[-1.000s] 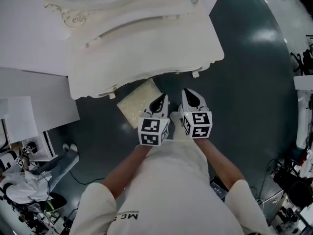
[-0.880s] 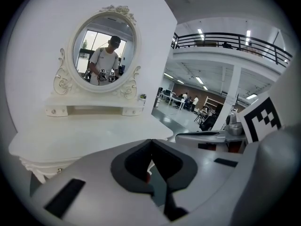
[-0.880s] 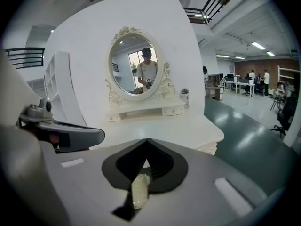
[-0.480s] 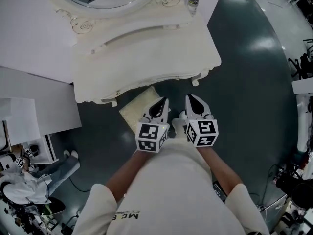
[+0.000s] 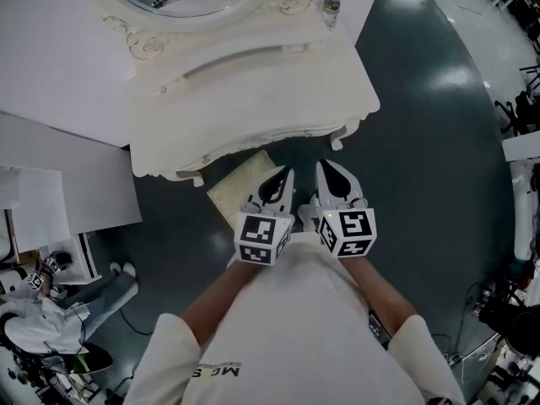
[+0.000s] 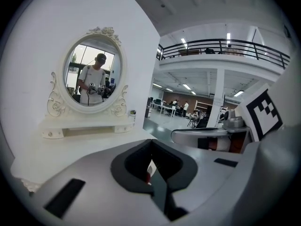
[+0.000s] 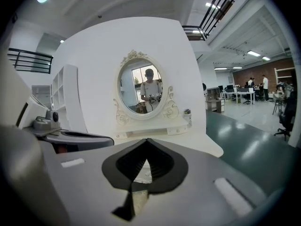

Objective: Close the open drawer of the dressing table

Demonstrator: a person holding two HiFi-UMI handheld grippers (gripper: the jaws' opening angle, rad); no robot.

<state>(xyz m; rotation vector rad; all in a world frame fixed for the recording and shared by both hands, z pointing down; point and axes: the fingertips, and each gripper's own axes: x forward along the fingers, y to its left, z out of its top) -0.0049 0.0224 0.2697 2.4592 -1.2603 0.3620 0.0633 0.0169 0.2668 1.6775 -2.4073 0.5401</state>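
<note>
Cushion, cream and square (image 5: 234, 191), pokes out below the cream carved dressing bench (image 5: 253, 91) just ahead. It runs left-right, front facing us. Left claw (image 5: 283, 175) and right claw (image 5: 327, 169) are pressed together, empty.
</note>
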